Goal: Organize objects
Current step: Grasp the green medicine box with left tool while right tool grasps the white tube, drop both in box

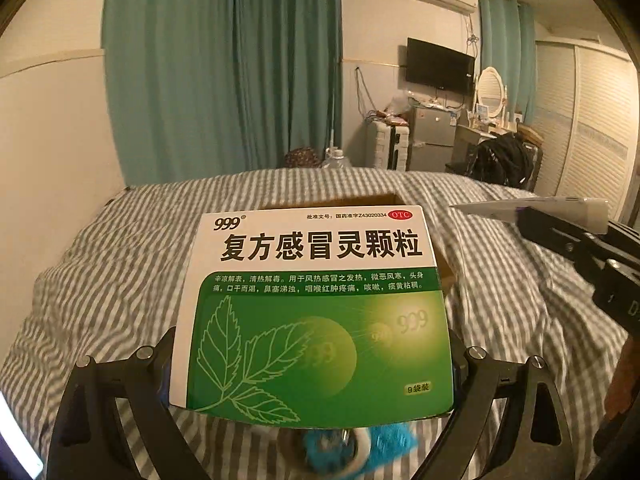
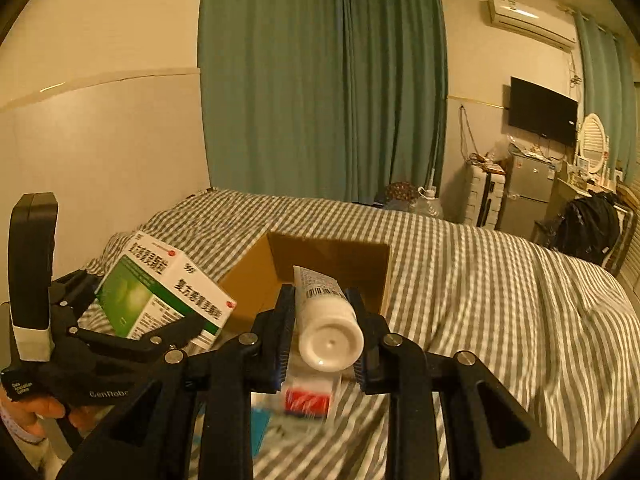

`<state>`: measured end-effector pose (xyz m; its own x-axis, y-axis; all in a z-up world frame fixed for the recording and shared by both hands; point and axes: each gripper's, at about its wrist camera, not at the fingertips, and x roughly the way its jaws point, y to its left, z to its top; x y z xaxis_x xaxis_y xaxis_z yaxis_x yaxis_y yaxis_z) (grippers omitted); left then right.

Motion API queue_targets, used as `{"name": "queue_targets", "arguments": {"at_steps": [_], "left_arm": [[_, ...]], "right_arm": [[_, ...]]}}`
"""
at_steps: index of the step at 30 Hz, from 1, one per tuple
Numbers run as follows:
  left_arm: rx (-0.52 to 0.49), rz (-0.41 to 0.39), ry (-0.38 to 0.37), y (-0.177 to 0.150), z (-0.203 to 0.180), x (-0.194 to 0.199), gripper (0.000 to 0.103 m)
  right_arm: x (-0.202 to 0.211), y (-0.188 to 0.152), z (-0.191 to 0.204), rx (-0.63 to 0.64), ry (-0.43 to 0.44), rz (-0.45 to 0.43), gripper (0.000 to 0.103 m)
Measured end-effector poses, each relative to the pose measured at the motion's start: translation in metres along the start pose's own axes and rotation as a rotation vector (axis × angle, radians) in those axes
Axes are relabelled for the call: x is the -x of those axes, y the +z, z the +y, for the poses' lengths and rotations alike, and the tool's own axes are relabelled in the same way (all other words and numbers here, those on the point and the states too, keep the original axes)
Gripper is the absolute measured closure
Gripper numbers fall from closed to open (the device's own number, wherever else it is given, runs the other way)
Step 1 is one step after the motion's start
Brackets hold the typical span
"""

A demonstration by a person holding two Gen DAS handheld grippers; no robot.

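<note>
Right wrist view shows the right gripper point(image 2: 326, 322) squeezing a white tube point(image 2: 326, 316) above the box point(image 2: 332, 264) on the bed point(image 2: 500, 300). Left gripper point(image 1: 316, 364) clamps a green medicine pack point(image 1: 316, 304) over the box's near edge.

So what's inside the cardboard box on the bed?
Only bare brown inner walls of the cardboard box show. Its floor is hidden behind the white tube and medicine box.

Cardboard box point(image 2: 320, 276) on bed point(image 2: 480, 280) — medicine box point(image 2: 160, 292) left, tube point(image 2: 326, 312) before it
</note>
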<state>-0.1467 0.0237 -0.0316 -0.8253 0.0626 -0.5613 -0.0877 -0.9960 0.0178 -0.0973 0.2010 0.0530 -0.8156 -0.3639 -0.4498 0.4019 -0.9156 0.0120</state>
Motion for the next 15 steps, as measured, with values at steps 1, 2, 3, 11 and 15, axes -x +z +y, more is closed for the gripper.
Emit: {"name": "queue_targets", "arguments": {"at_steps": [1,2,3,11,15], "left_arm": [[-0.006,-0.003,0.005,0.006,-0.001,-0.008,0.008],[-0.014,-0.007,0.013,0.011,-0.002,-0.016,0.008],[-0.020,-0.008,0.017,0.016,-0.002,-0.025,0.008],[-0.047,0.042,0.053,0.026,0.002,-0.106,0.008],[-0.065,0.050,0.040,0.026,0.002,-0.127,0.008]], "right_arm": [[-0.007,0.003,-0.002,0.001,0.005,0.000,0.078],[-0.017,0.007,-0.005,0.003,0.010,0.007,0.078],[-0.031,0.012,-0.008,0.007,0.011,0.015,0.078],[-0.137,0.024,-0.031,0.003,0.022,0.083,0.078],[-0.179,0.018,-0.036,-0.007,0.052,0.117,0.078]]}}
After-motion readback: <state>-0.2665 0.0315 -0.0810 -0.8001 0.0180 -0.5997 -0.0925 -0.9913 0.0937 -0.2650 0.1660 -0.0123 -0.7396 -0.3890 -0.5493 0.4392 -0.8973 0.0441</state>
